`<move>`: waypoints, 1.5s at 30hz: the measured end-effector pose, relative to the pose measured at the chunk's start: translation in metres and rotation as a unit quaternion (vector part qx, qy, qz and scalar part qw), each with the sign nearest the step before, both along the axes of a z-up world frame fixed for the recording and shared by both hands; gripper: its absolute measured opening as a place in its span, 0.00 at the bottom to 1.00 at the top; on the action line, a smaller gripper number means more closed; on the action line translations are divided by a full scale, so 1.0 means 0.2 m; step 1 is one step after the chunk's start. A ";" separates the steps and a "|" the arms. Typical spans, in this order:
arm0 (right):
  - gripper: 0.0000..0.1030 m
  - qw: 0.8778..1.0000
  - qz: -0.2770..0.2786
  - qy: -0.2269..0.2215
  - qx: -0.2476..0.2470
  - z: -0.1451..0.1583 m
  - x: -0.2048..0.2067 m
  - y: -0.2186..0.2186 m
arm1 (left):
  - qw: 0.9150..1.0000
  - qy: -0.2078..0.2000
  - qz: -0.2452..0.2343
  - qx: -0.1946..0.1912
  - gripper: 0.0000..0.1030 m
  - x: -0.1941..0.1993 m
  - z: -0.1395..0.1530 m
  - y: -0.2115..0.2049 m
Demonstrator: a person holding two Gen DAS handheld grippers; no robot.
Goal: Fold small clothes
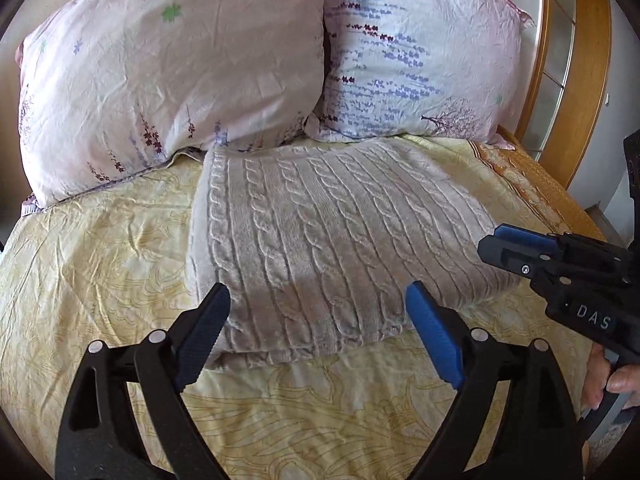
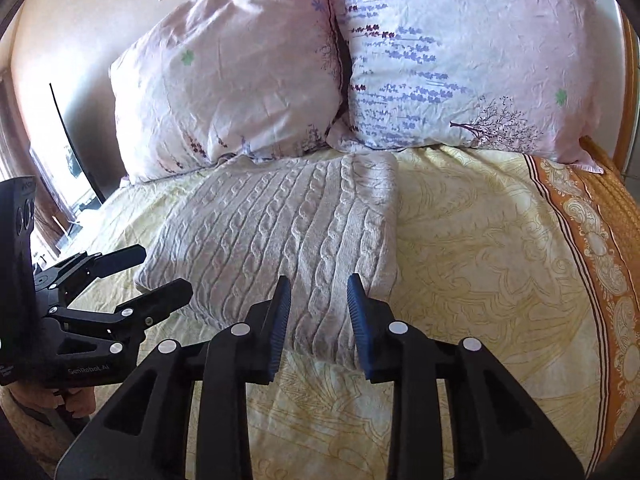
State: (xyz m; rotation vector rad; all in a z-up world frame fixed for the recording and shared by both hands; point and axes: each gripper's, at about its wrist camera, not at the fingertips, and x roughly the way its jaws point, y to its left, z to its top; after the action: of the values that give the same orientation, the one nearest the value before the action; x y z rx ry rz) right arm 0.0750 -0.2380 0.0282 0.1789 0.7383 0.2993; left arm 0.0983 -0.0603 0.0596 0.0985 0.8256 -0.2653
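Note:
A pale grey cable-knit sweater [image 1: 320, 236] lies folded into a thick rectangle on the yellow bedspread [image 1: 100, 264]; it also shows in the right wrist view [image 2: 280, 232]. My left gripper [image 1: 318, 304] is open and empty, its jaws spread wide just above the sweater's near edge. My right gripper [image 2: 319, 296] is open and empty, with a narrower gap, over the sweater's near right corner. The right gripper shows in the left wrist view [image 1: 504, 246] at the sweater's right edge. The left gripper shows in the right wrist view [image 2: 160, 272] at the sweater's left corner.
Two pink floral pillows [image 1: 172, 80] [image 1: 420, 48] lean against the headboard behind the sweater. A wooden bed frame [image 1: 580, 60] curves at the right. The bedspread's orange border [image 2: 592, 240] runs along the right side. A dark screen [image 2: 76, 140] stands left of the bed.

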 end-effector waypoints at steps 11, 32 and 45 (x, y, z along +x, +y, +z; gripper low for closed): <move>0.31 0.997 -0.005 0.034 -0.068 -0.09 0.05 0.07 | 0.999 0.024 0.012 0.038 0.90 0.05 -0.13 -0.02; 0.93 0.997 -0.066 0.020 -0.036 -0.03 -0.16 -0.01 | 0.997 0.016 0.068 0.019 0.93 -0.13 -0.10 0.30; 0.96 0.990 -0.074 0.090 -0.076 -0.16 -0.14 0.12 | 0.996 0.059 0.062 0.034 0.93 -0.11 -0.21 0.34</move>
State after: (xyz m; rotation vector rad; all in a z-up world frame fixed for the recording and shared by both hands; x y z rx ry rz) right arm 0.0476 -0.2145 -0.0042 0.1160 0.9184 0.0844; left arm 0.0757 0.0086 0.0168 0.0959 0.9553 -0.1267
